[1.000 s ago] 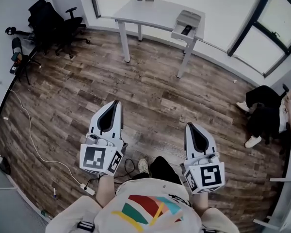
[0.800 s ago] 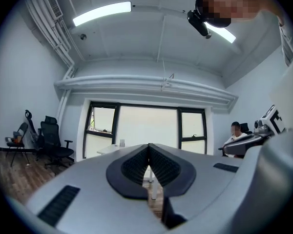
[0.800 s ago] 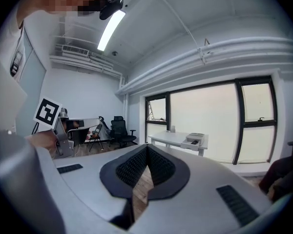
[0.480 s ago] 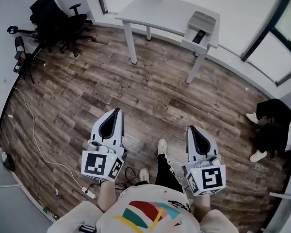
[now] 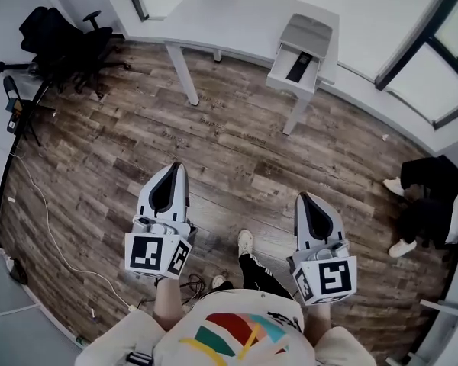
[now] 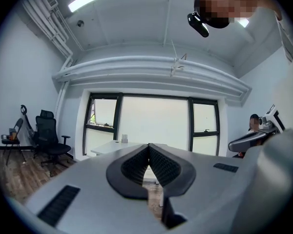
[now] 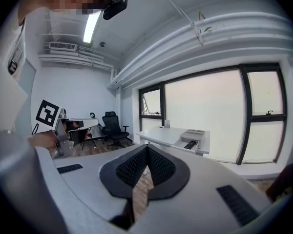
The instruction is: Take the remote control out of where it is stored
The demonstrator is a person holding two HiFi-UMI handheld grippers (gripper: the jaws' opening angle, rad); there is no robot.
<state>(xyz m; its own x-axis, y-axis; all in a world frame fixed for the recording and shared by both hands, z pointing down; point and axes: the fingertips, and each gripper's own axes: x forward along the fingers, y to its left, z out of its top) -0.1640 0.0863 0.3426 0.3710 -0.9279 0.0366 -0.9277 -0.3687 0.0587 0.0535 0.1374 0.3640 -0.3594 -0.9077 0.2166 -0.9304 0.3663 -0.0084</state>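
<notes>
White desk (image 5: 237,17) sits at top of frame with its drawer (image 5: 289,85) open. Your left gripper (image 5: 175,168) and right gripper (image 5: 301,198) are low centre, both clenched empty. The remote control (image 5: 298,65) lies in the drawer, long axis near vertical in frame, top end leaning right.

The left gripper (image 5: 170,171) and the right gripper (image 5: 301,200) are held side by side, well apart, pointing far; both have jaws together and hold nothing.

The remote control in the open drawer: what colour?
Black; the slim rectangular remote control shows best in the head view.
</notes>
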